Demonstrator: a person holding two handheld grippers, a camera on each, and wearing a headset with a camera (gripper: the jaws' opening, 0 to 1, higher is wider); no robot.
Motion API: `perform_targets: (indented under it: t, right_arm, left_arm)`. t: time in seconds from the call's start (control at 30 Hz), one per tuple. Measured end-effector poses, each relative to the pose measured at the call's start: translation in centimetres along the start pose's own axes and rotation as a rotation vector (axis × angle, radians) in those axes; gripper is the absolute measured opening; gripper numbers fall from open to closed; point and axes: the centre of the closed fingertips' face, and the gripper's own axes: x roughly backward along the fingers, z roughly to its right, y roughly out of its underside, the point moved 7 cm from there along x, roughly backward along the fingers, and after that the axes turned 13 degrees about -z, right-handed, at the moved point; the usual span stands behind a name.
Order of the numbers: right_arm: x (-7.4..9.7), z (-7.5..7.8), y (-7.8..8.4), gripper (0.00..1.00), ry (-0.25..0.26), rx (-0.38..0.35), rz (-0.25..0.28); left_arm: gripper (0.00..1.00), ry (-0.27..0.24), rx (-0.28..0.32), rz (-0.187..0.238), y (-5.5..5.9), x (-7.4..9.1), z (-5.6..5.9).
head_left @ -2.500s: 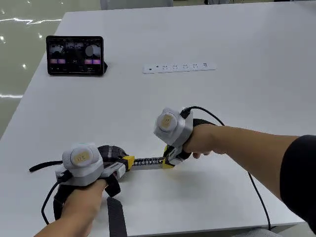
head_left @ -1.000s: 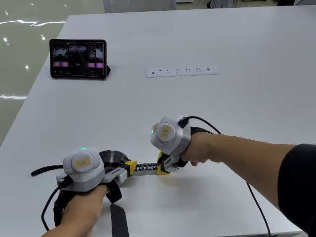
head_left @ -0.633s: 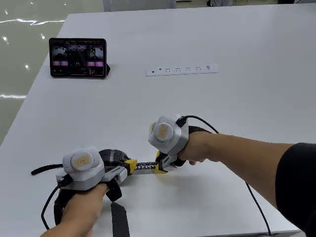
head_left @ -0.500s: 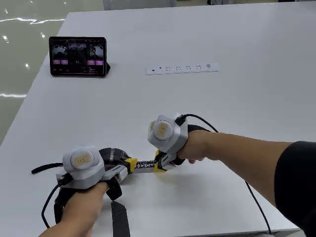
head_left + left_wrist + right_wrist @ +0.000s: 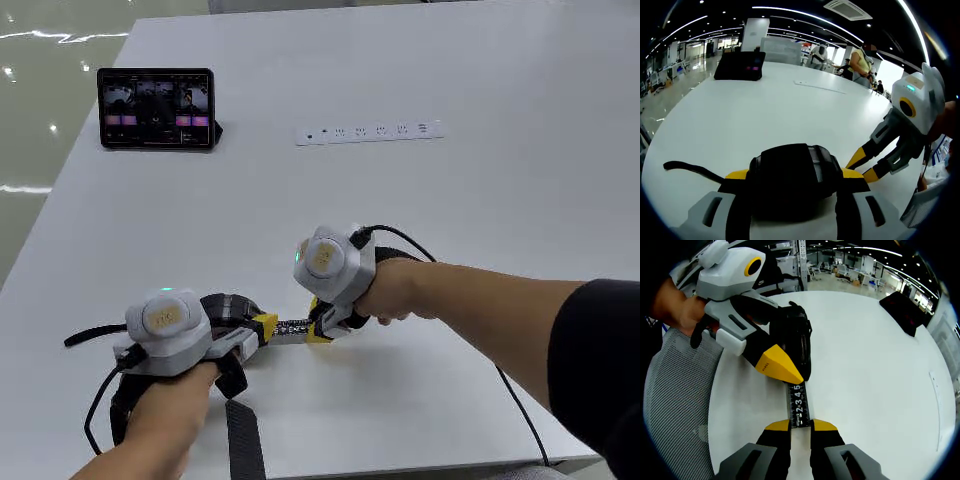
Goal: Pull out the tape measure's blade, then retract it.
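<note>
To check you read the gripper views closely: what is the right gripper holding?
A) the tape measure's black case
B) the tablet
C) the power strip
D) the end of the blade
D: the right gripper has its jaws shut on the end of the blade, while the left gripper clamps the case.

Desk (image 5: 500,180): white and matte; I see it spreading wide ahead of both sets of jaws.
Tape measure (image 5: 228,310): black case resting on the desk, seated between the jaws of the left gripper (image 5: 258,328).
Blade (image 5: 798,407): a short stretch lies low over the desk, from the case to the jaws of the right gripper (image 5: 800,426), which pinch its end.
Cord (image 5: 690,170): black, trailing from the case out past the left jaws.
Strap (image 5: 245,445): black, flat on the desk behind the left jaws, by the near edge.
Power strip (image 5: 369,131): white, well ahead of the right jaws.
Tablet (image 5: 155,108): screen lit, standing far ahead of the left jaws.
</note>
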Motion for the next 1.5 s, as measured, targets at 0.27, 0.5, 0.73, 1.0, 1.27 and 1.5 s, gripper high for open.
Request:
perform_targets:
  t: [0.27, 0.5, 0.73, 1.0, 1.27, 1.5]
  right_arm:
    - [-0.1, -0.1, -0.4, 0.1, -0.002, -0.004, 0.007]
    - [-0.2, -0.1, -0.8, 0.1, -0.002, 0.013, 0.023]
    - [-0.5, -0.1, -1.3, 0.1, -0.004, -0.022, 0.051]
    - [-0.7, -0.1, -1.6, 0.1, -0.002, -0.026, 0.048]
    - [-1.0, -0.4, -2.2, 0.11, -0.01, -0.052, 0.071]
    - [-1.2, -0.5, -2.8, 0.1, -0.011, -0.049, 0.083]
  left_arm:
    - [0.64, 0.002, 0.002, 0.001, 0.0, 0.0, 0.0]
    - [0.64, 0.001, 0.004, 0.002, 0.0, 0.0, 0.0]
    - [0.64, 0.003, 0.007, 0.003, 0.0, 0.0, 0.0]
    - [0.64, 0.003, 0.01, 0.002, 0.0, 0.0, -0.1]
    - [0.64, 0.009, 0.012, 0.003, 0.1, 0.0, -0.1]
    - [0.64, 0.011, 0.012, 0.001, 0.1, 0.0, -0.1]
